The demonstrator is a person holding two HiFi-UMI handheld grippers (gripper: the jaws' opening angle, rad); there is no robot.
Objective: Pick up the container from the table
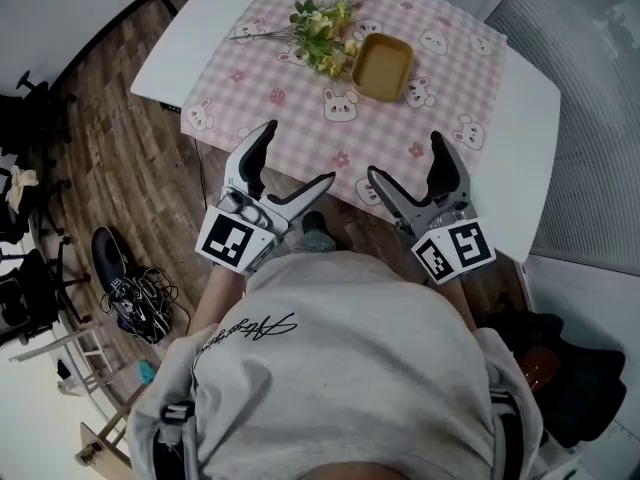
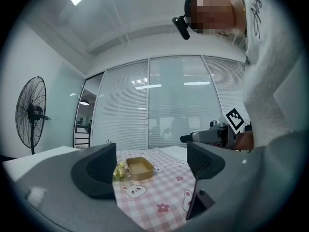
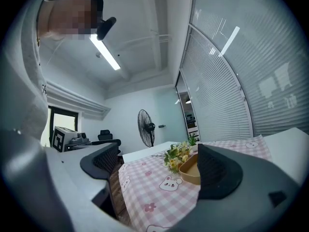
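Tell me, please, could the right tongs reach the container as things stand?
Probably yes: the right tongs are open, only bare cloth lies between them and the container, and the flowers sit at its left side.

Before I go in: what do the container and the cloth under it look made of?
Container: tan, matte, thin-walled, likely kraft paper or moulded fibre, though matte plastic is possible. Tablecloth: pink checks with printed bunnies, lying flat; fabric or vinyl, can't tell.
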